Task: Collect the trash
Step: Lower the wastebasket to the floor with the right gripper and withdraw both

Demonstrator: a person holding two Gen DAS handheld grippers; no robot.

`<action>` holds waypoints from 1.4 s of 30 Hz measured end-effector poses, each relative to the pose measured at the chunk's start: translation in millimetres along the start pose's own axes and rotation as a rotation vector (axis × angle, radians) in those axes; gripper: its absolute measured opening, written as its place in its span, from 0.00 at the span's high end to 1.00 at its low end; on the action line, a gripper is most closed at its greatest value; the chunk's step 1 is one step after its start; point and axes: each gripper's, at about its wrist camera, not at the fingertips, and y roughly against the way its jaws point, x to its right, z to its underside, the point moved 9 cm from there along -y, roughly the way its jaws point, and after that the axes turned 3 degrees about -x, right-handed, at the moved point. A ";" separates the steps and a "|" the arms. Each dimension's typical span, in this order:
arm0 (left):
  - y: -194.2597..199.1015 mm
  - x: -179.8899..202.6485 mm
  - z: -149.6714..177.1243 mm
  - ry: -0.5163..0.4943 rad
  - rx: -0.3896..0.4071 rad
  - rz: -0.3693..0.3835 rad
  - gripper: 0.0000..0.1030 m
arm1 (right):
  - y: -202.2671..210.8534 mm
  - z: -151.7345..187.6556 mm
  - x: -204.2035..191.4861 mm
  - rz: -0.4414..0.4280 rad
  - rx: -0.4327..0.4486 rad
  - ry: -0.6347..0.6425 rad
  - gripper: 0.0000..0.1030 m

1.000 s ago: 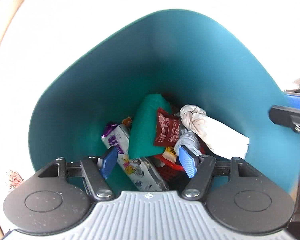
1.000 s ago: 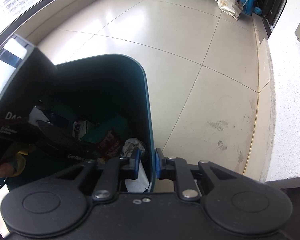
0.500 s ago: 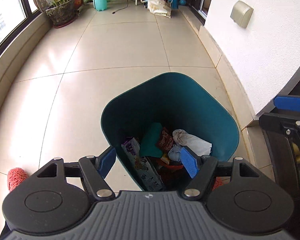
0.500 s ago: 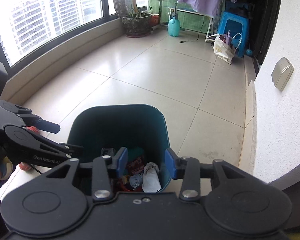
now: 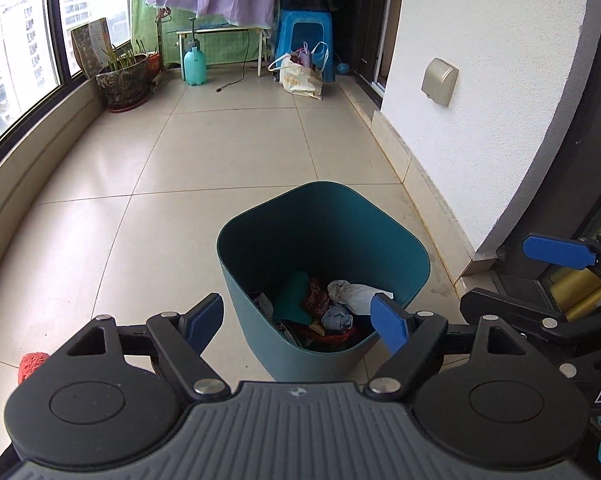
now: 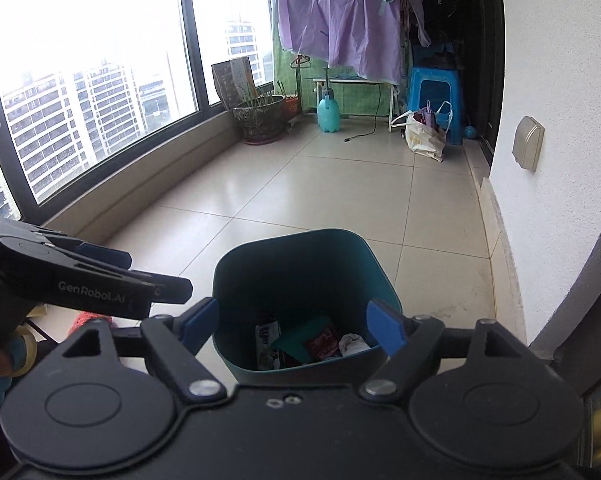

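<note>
Now both grippers hang above a teal trash bin [image 5: 324,240] that stands upright on the tiled balcony floor [image 5: 220,152], near the white wall [image 5: 480,80]. The left gripper [image 5: 298,318] has just been spreading its jaws and they stand wide apart with nothing between them; only the bin shows in the gap. The right gripper [image 6: 294,326] has likewise just been opening, and its blue pads [image 6: 384,330] are released and bare, framing the bin's rim from above.

Inside the bin lies the collected trash: a crumpled white tissue [image 5: 354,292], a dark red snack wrapper [image 5: 315,300], a folded teal piece [image 5: 294,298], a bluish-grey wad [image 5: 336,318] and a printed white carton [image 6: 267,344] leaning against the left inner wall. All of it sits low in the bin, well below the rim.

From the left wrist view the right gripper juts in at the right edge; from the right wrist view the left gripper crosses the left side. A red knitted thing [image 5: 32,362] lies on the floor to the left of the bin, apart from it. At the far end stand a plant pot [image 5: 122,80], a teal spray bottle [image 5: 194,64], a blue stool [image 5: 306,36] and a white bag [image 5: 298,76].
</note>
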 end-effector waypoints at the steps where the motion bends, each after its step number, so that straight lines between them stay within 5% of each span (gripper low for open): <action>1: 1.7 0.4 2.1 0.000 0.006 0.003 0.21 | 0.7 -1.7 -1.0 0.002 0.023 0.002 0.07; 2: 2.7 1.0 4.5 -0.002 0.010 0.005 0.20 | 4.0 -2.2 -2.6 0.010 0.051 0.005 0.00; 9: 13.0 -8.3 16.6 0.053 0.071 0.016 0.18 | 12.2 5.7 -3.1 0.036 0.135 -0.013 0.00; 42: 19.0 -13.3 33.4 0.057 0.166 -0.013 0.18 | -7.9 39.6 -6.4 0.111 0.076 -0.092 0.00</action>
